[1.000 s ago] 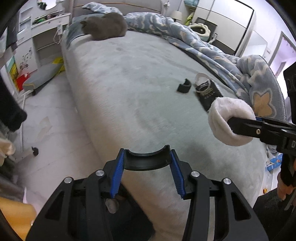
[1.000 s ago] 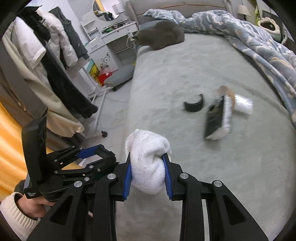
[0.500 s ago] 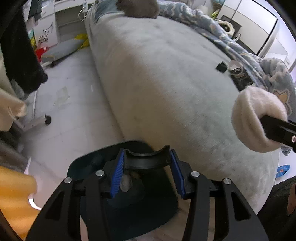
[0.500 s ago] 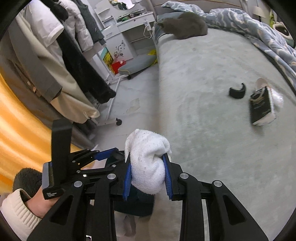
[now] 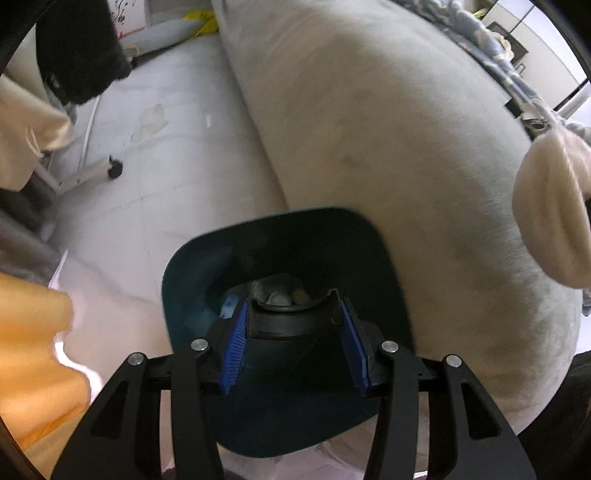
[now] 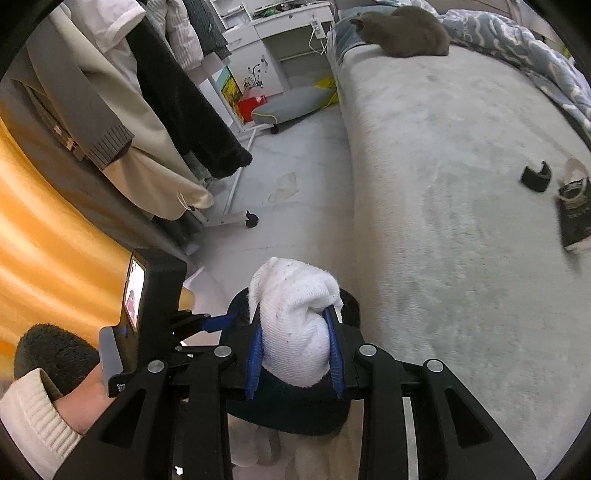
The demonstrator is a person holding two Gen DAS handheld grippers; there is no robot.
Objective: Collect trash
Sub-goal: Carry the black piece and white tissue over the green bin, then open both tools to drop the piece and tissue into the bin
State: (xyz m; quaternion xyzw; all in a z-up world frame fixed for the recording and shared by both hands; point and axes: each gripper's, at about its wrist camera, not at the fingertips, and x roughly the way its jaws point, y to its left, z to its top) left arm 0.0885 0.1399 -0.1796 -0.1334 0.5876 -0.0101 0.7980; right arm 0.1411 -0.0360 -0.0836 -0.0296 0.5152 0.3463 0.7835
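My left gripper [image 5: 293, 345] is shut on a black curved plastic piece [image 5: 293, 319] and holds it over the open mouth of a dark teal trash bin [image 5: 192, 280] on the floor beside the bed. Some trash lies at the bin's bottom. My right gripper [image 6: 295, 349] is shut on a white balled sock [image 6: 295, 321], held above the same bin [image 6: 288, 413]. The sock also shows in the left wrist view [image 5: 550, 206] at the right edge. A second black curved piece [image 6: 535, 177] and a black booklet [image 6: 574, 218] lie on the bed.
The grey bed [image 6: 461, 240] fills the right side, with a grey cat [image 6: 406, 31] at its far end and a blue blanket [image 6: 535, 48]. A clothes rack with coats [image 6: 129, 110] stands left, on wheels [image 6: 251, 219]. An orange curtain [image 6: 44, 240] hangs at the near left.
Both grippers have swung left off the bed and down toward the floor. The trash bin has come fully into view under them. Both still hold their objects.
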